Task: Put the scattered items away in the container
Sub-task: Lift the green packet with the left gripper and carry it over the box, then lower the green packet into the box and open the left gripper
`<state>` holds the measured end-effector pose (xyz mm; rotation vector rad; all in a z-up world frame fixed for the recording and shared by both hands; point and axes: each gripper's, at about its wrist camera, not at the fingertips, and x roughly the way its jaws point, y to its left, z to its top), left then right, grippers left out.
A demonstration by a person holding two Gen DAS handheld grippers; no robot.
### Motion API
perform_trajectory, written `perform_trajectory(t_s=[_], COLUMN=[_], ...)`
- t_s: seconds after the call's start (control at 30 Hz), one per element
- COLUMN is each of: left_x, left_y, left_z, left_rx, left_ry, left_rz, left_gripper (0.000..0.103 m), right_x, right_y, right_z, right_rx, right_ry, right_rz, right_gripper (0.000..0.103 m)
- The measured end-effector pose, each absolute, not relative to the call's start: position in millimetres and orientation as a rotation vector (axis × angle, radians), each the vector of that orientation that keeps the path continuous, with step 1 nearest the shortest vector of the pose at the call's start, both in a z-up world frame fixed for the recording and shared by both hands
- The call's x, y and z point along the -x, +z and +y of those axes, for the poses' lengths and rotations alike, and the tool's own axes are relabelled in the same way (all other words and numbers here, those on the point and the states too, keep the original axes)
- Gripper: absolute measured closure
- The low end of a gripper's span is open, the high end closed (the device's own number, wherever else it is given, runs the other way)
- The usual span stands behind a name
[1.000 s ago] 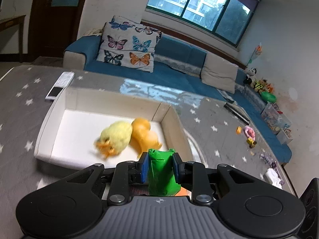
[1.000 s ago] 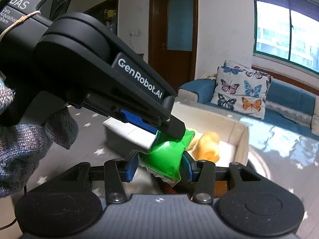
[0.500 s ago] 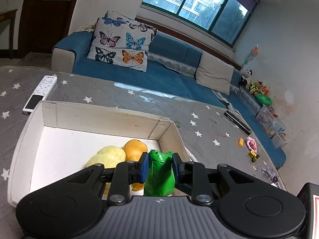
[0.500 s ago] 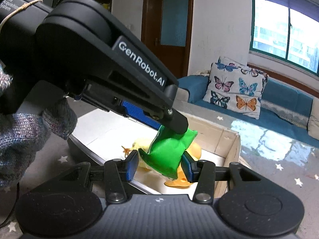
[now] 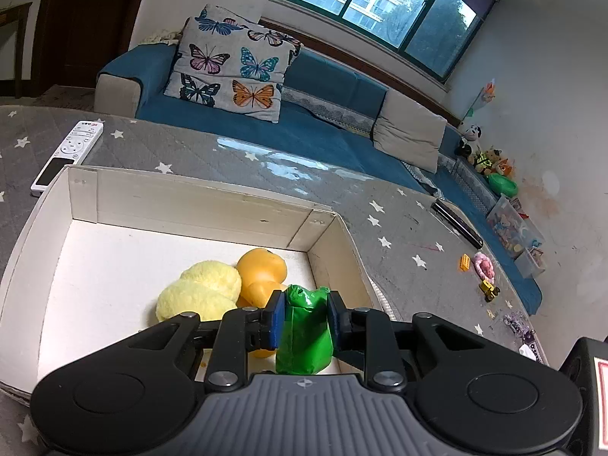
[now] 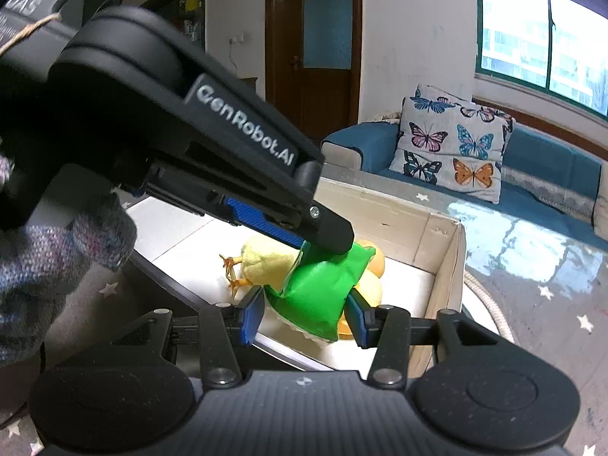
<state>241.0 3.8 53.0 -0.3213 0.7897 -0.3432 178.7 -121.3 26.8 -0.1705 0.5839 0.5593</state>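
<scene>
Between the left gripper's [image 5: 304, 317] pads a green pouch [image 5: 304, 336] is clamped, held over the near right corner of the white box [image 5: 197, 199]. Right gripper [image 6: 304, 315]: fingers spread, flanking the pouch without pinching it. Below, a yellow plush chick [image 5: 197, 292] and an orange duck [image 5: 262, 269] are already boxed. Step judged: depositing; release required. Beyond, small toys [image 5: 482, 269] are left on the starred tablecloth [image 5: 380, 205].

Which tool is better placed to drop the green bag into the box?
Left tool: it alone clamps the green bag above the white box. The right tool looks open around the bag.
</scene>
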Motion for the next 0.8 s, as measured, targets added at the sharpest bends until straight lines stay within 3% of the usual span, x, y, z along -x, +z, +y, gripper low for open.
perform_trajectory(t_s=[0.8], left_x=[-226.4], left_y=[47.7], left_z=[7.1], left_rx=[0.31], left_ry=[-0.337], left_rz=[0.806], left_gripper=[0.076], right_x=[-170.7], right_y=[34.2], right_z=[-125.9], right_rx=[0.165], right_ry=[0.526], right_rz=[0.586], right_gripper=[0.055])
